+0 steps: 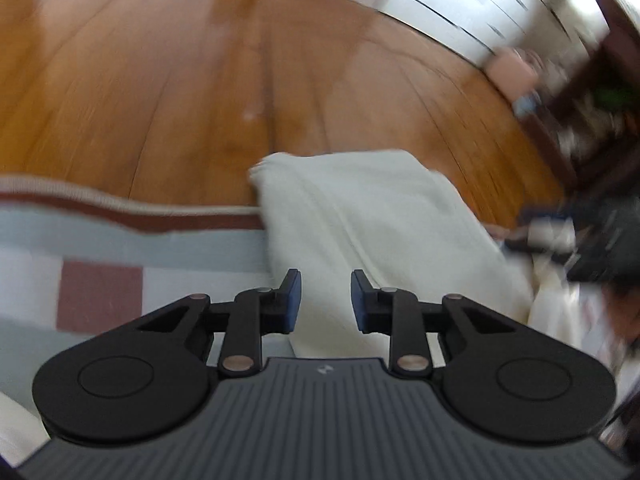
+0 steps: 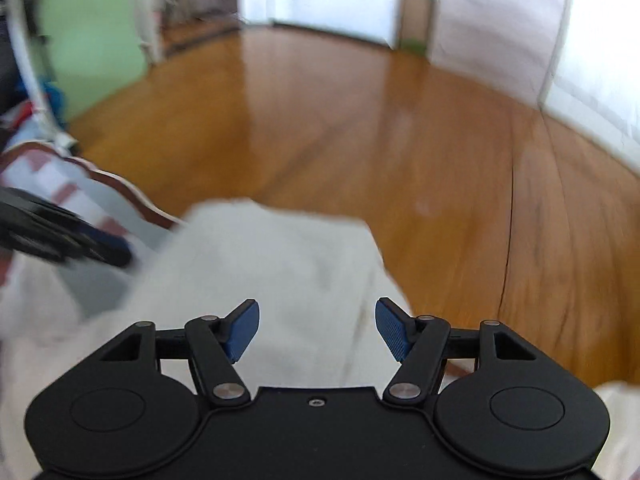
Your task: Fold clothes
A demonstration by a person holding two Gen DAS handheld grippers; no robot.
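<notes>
Our left gripper hangs over the cream garment with its jaws narrowly apart and nothing pinched between the blue pads. Our right gripper has its jaws spread wide, also empty, above the same pale cloth.

We see the garment lying in a loose heap on the checked bedspread, its far end draped over the edge with the brown trim, above the wooden floor. In the left wrist view the right gripper shows as a dark blur at the right edge, near the cloth. In the right wrist view the left gripper comes in from the left side, just beside the heap.

Around us: a dark wooden piece of furniture stands at the far right of the floor, white panels and a green wall close the room. Both views are blurred.
</notes>
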